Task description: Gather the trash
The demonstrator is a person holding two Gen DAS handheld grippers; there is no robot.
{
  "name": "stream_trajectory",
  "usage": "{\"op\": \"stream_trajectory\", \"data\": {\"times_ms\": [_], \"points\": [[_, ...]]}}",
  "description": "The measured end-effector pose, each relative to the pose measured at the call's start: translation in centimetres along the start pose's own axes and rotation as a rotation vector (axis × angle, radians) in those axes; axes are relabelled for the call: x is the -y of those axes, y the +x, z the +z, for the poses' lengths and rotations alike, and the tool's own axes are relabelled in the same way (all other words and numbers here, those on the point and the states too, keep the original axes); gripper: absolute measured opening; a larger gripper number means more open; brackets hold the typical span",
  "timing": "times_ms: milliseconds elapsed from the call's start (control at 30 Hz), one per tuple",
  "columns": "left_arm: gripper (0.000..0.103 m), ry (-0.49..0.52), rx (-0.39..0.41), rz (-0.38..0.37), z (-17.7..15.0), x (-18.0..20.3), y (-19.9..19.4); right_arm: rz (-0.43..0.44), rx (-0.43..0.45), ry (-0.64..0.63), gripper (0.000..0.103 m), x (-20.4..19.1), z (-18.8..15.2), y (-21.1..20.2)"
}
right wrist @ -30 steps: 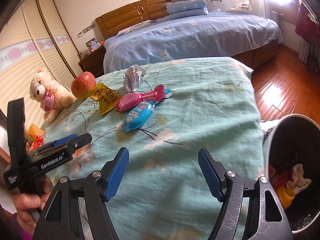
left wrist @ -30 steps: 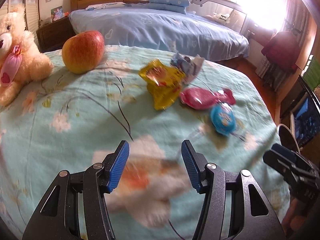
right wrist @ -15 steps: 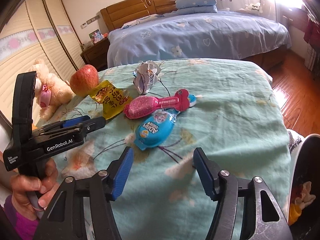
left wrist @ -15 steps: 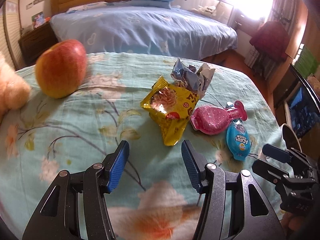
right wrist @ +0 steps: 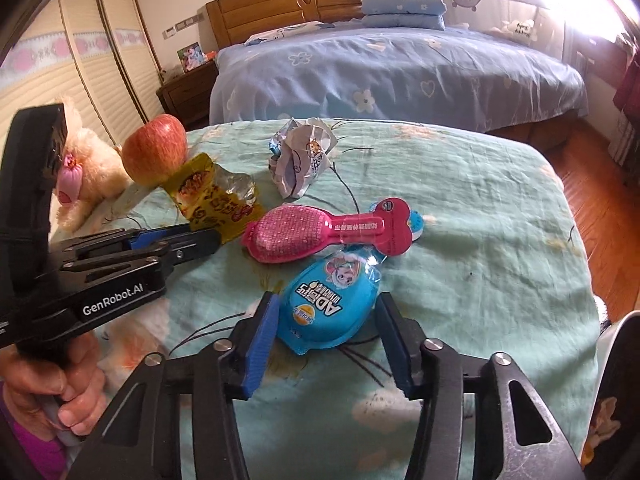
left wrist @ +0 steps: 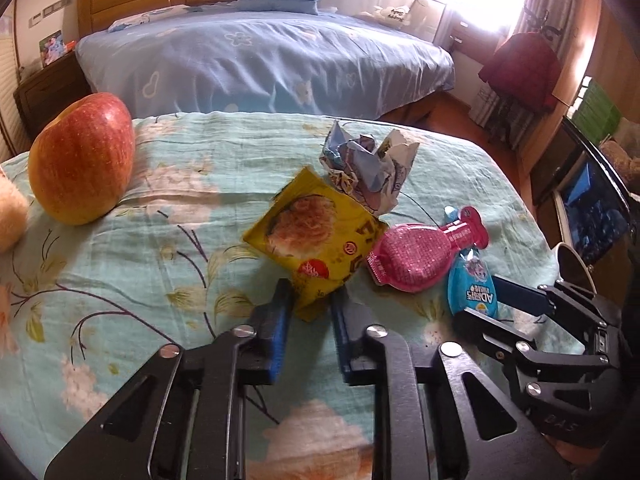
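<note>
Trash lies on a teal floral cloth [left wrist: 120, 280]. My left gripper [left wrist: 310, 312] is closing, and its pads pinch the near corner of a yellow snack wrapper [left wrist: 312, 240]. From the right wrist view the left gripper [right wrist: 212, 242] meets the yellow wrapper [right wrist: 212, 204] at its edge. My right gripper [right wrist: 326, 320] is closing too. A blue oval packet [right wrist: 328, 308] lies flat between its pads, and they do not squeeze it. A pink brush-shaped packet [right wrist: 304, 236] and a crumpled paper wrapper [right wrist: 304, 156] lie just beyond.
A red apple [left wrist: 80, 160] stands at the far left, with a plush bear [right wrist: 88, 176] beside it. A bin's white rim [right wrist: 616, 328] shows off the cloth's right edge. A bed [left wrist: 260, 60] with blue covers fills the background. A hand [right wrist: 48, 384] holds the left gripper's handle.
Both grippers have moved forward over the cloth to the wrappers. The left jaws have narrowed onto the yellow wrapper's corner. The right jaws have narrowed around the blue packet.
</note>
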State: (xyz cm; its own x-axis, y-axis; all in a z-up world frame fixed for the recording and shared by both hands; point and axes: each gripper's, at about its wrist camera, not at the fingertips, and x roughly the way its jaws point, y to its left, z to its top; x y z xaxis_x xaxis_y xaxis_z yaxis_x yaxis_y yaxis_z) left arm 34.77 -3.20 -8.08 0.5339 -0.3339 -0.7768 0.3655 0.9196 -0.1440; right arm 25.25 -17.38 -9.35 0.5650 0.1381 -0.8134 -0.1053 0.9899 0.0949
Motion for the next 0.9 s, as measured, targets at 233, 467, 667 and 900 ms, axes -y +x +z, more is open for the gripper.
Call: {"op": "stream_trajectory", "data": {"times_ms": [233,467,667,900], "points": [[0.005,0.019,0.016,0.016,-0.9,0.9,-1.0,0.003,0.003,0.006,0.033,0.4,-0.5,-0.5],[0.004,0.030,0.020,-0.006,-2.9,2.8,-2.5,0.028,0.013,0.022,0.030,1.0,-1.9,-2.2],[0.004,0.047,0.011,-0.031,-4.6,5.2,-3.4,0.026,0.031,0.058,0.028,2.5,-3.2,-4.1],[0.004,0.049,0.012,-0.055,-6.3,7.7,-4.7,0.016,0.036,0.104,0.016,4.8,-5.0,-6.2]]}}
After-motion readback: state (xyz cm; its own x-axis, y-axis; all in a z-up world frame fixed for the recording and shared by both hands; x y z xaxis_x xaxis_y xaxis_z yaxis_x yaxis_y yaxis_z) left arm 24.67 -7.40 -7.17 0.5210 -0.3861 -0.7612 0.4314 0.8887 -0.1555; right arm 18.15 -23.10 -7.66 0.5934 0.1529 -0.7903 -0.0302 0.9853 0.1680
